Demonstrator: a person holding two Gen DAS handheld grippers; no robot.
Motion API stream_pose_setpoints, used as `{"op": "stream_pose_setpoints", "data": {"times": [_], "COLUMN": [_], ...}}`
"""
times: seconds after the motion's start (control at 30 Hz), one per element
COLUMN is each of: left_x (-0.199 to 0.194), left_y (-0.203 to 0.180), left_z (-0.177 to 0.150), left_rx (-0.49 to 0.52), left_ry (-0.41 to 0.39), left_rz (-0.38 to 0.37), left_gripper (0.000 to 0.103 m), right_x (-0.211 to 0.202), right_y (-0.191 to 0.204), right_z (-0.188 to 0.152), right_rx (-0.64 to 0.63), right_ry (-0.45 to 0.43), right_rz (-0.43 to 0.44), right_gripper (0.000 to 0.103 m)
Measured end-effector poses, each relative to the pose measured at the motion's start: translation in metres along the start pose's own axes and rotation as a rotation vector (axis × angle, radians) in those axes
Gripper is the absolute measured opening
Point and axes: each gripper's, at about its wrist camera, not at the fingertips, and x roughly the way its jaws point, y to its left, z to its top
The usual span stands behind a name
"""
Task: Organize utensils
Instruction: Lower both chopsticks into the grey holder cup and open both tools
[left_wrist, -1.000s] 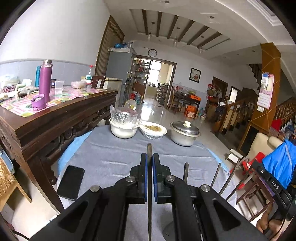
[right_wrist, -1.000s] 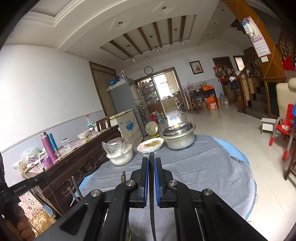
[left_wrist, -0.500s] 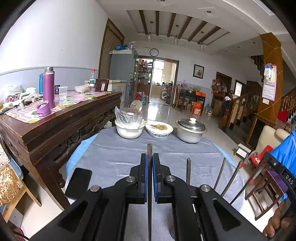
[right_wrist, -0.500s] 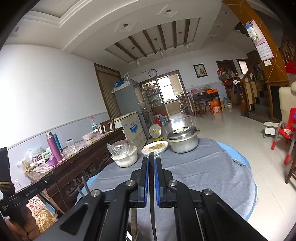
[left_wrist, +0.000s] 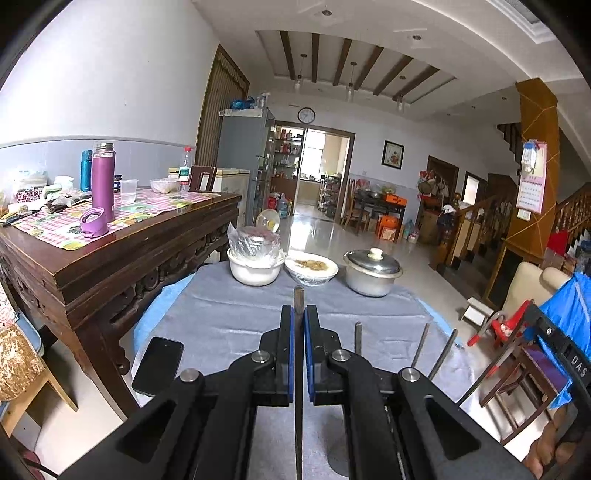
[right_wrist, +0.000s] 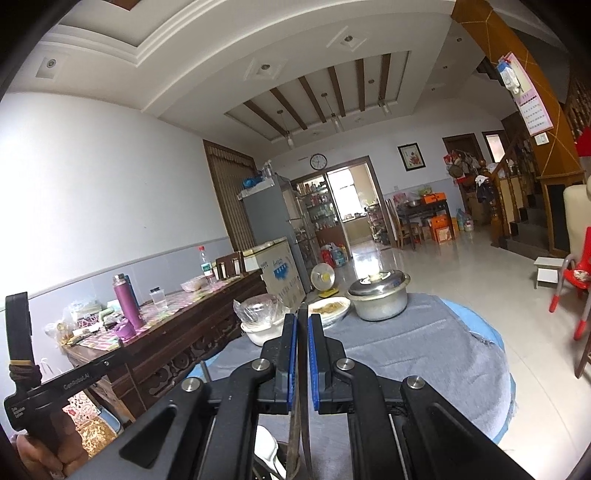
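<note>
My left gripper (left_wrist: 298, 314) is shut on a thin metal utensil handle (left_wrist: 298, 295) that stands upright between its blue pads above the grey-clothed round table (left_wrist: 221, 314). Three other metal utensil handles (left_wrist: 357, 336) stick up just right of it. My right gripper (right_wrist: 303, 321) is shut on a flat metal utensil handle (right_wrist: 303, 310), also upright. A white object (right_wrist: 267, 448) shows below the right gripper; what it is cannot be told. The left gripper's body (right_wrist: 22, 369) shows at the left of the right wrist view.
A white bowl covered with plastic (left_wrist: 255, 262), a plate of food (left_wrist: 312, 267) and a lidded steel pot (left_wrist: 371, 271) stand at the table's far edge. A black phone (left_wrist: 159, 363) lies at its left edge. A dark wooden sideboard (left_wrist: 110, 258) stands left, chairs (left_wrist: 509, 365) right.
Both grippers have risen and tilted up with their utensils; the table and bowls sit lower in both views. The grips have not changed.
</note>
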Motion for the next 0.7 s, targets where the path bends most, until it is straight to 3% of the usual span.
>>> {"op": "stream_pose_setpoints", "data": {"times": [0.43,0.7], "left_x": [-0.034,-0.024], "left_y": [-0.012,-0.033], "left_z": [0.029,0.046], "left_rx": [-0.050,-0.042], "left_ry": [-0.090,-0.134], "left_rz": [-0.118,-0.169], "left_gripper": [0.005,0.005], "right_x": [-0.025,-0.017], "right_y": [0.028,0.041], "right_z": [0.018,0.020], "right_rx": [-0.039,-0.044], "right_ry": [-0.095,-0.118], "right_rz": [0.058,0.093], "right_gripper": [0.007,0.007]}}
